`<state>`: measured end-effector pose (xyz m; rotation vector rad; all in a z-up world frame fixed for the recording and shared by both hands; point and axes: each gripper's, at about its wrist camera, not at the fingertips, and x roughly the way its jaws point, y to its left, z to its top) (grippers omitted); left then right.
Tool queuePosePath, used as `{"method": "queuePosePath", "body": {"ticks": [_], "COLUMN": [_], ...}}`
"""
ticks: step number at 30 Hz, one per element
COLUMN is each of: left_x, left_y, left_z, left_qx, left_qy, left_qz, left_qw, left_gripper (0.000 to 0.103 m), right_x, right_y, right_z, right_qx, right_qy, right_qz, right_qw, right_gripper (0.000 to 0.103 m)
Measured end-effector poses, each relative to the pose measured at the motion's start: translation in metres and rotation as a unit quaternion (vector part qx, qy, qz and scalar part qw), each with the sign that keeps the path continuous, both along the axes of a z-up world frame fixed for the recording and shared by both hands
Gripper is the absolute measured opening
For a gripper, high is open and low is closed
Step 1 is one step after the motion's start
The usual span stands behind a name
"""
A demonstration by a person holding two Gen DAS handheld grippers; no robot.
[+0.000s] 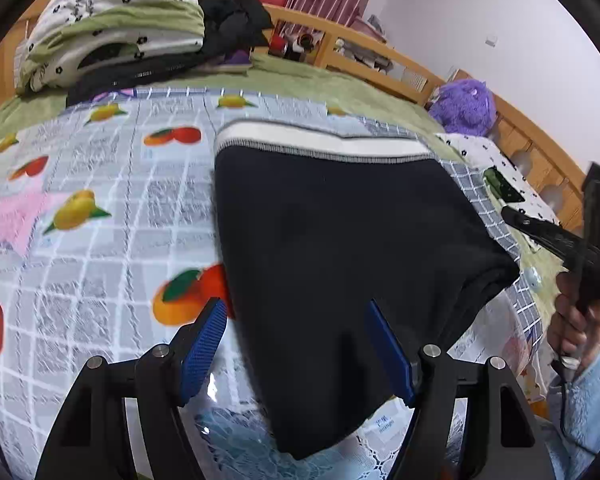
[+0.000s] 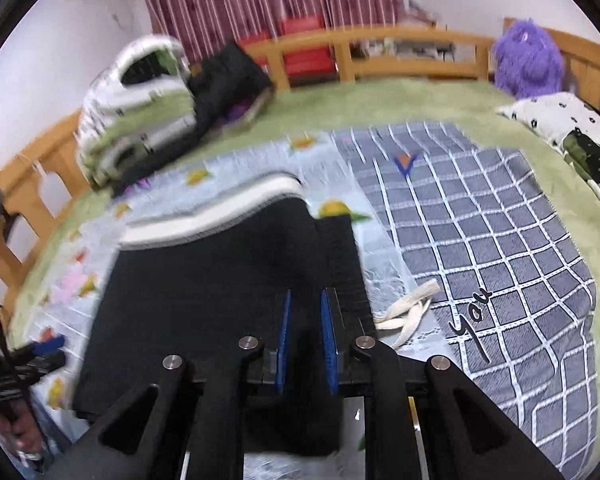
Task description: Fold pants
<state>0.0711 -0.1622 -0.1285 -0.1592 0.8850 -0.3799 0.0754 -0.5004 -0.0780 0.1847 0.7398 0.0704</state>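
Observation:
Dark navy pants (image 1: 332, 248) with a white waistband (image 1: 320, 140) lie folded on the fruit-print cloth (image 1: 100, 208) on the bed. My left gripper (image 1: 296, 340) is open, its blue pads on either side of the pants' near edge, holding nothing. In the right wrist view the pants (image 2: 212, 292) lie with the waistband (image 2: 212, 212) far and the white drawstring (image 2: 408, 312) trailing to the right. My right gripper (image 2: 306, 328) hangs over the pants' right part, jaws narrowly apart with dark cloth showing between the blue pads; whether it grips the cloth is unclear.
A grey checked cloth (image 2: 480, 240) lies to the right. A stack of folded bedding (image 1: 112, 28) and dark clothes (image 1: 236, 20) sit at the far left. A purple plush toy (image 1: 464, 104), a spotted pillow (image 2: 568, 132) and the wooden bed rail (image 1: 380, 64) border the far side.

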Motion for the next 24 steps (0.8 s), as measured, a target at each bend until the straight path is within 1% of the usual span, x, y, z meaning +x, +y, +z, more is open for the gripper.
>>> {"method": "queuePosePath", "body": {"ticks": [1,2,4,6,7,8,9,10,11,13,14,15,16,17,20,22,24], "left_x": [0.000,-0.001,-0.002,-0.006,-0.007,-0.008,-0.008,-0.008,-0.008,-0.002,0.003,0.007,0.012,0.019,0.036,0.051,0.072], "left_y": [-0.002,-0.007,-0.015,-0.016,-0.013,-0.010,-0.007,0.000,0.004,0.015,0.020,0.023,0.026,0.030,0.031,0.027,0.021], "left_z": [-0.003,-0.010,-0.027,-0.034,-0.031,-0.028,-0.024,-0.017,-0.012,-0.005,-0.005,-0.005,-0.006,-0.008,-0.015,-0.022,-0.034], "left_qx": [0.002,0.007,0.021,0.026,0.022,0.019,0.015,0.012,0.014,0.018,0.017,0.012,0.003,-0.011,-0.036,-0.042,-0.050], "left_qy": [0.005,0.015,0.039,0.045,0.046,0.047,0.046,0.035,0.026,0.016,0.019,0.024,0.033,0.044,0.059,0.067,0.081], "left_qz": [-0.003,-0.009,-0.019,-0.021,-0.020,-0.020,-0.019,-0.012,-0.006,0.012,0.017,0.020,0.021,0.021,0.024,0.021,0.019], "left_qw": [1.0000,0.9998,0.9988,0.9984,0.9985,0.9985,0.9987,0.9992,0.9995,0.9996,0.9995,0.9994,0.9992,0.9987,0.9973,0.9966,0.9953], "left_gripper": [0.070,0.070,0.070,0.071,0.071,0.071,0.071,0.071,0.071,0.071,0.071,0.071,0.071,0.071,0.071,0.071,0.071], "right_x": [-0.005,-0.006,-0.005,-0.001,-0.003,-0.008,-0.010,-0.010,-0.012,-0.012,-0.010,-0.006,-0.002,0.004,0.030,0.052,0.057], "right_y": [0.005,0.011,0.024,0.035,0.039,0.045,0.047,0.045,0.038,0.026,0.021,0.017,0.014,0.012,0.008,0.006,0.008], "right_z": [-0.001,-0.007,-0.031,-0.069,-0.080,-0.078,-0.074,-0.069,-0.060,-0.044,-0.039,-0.033,-0.030,-0.027,-0.033,-0.047,-0.058], "right_qx": [0.000,-0.010,-0.045,-0.094,-0.111,-0.130,-0.133,-0.119,-0.080,-0.034,-0.023,-0.016,-0.013,-0.010,-0.020,-0.030,-0.042], "right_qy": [0.002,0.011,0.047,0.099,0.103,0.089,0.094,0.097,0.085,0.059,0.049,0.040,0.034,0.030,0.049,0.074,0.087], "right_qz": [0.008,0.014,0.027,0.031,0.034,0.035,0.039,0.041,0.038,0.018,0.007,-0.005,-0.014,-0.020,-0.034,-0.038,-0.033], "right_qw": [1.000,1.000,0.998,0.990,0.988,0.987,0.986,0.987,0.992,0.998,0.999,0.999,0.999,0.999,0.998,0.996,0.995], "right_gripper": [0.016,0.016,0.016,0.017,0.016,0.016,0.016,0.016,0.016,0.018,0.028,0.034,0.043,0.045,0.045,0.045,0.051]}}
